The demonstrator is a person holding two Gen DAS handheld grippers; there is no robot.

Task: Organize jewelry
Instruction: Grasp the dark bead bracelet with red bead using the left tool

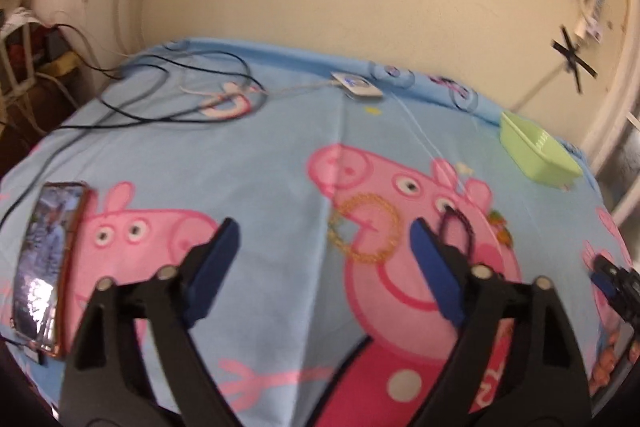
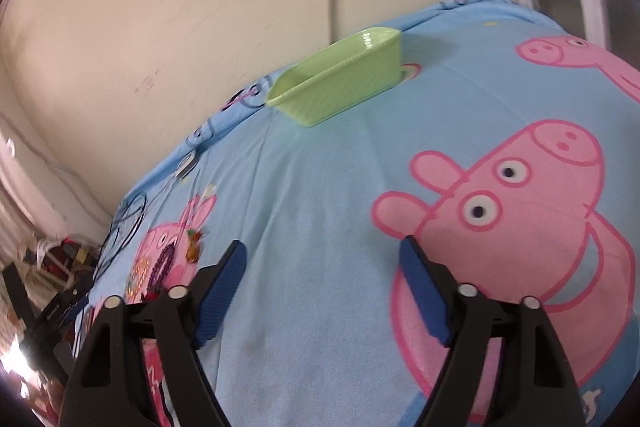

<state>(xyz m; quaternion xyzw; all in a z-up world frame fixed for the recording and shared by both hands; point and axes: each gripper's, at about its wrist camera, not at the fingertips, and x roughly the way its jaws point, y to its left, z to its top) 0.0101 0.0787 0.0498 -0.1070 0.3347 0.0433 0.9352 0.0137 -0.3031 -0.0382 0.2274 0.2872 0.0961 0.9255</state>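
Note:
A gold beaded necklace [image 1: 366, 229] lies in a loop on the blue cartoon-print sheet [image 1: 272, 163], just ahead of my left gripper [image 1: 324, 239], which is open and empty above the sheet. A dark purple bracelet [image 1: 458, 227] lies by its right fingertip. A small orange-green piece [image 1: 500, 223] lies further right. A light green plastic basket [image 1: 538, 151] stands at the far right. My right gripper [image 2: 324, 259] is open and empty, with the basket [image 2: 340, 79] ahead. The jewelry [image 2: 160, 267] shows at its left.
A phone [image 1: 48, 263] with a lit screen lies at the sheet's left edge. Black cables [image 1: 160, 87] and a small white device [image 1: 358, 87] lie at the far side by the wall. The right gripper shows at the right edge of the left wrist view [image 1: 616, 287].

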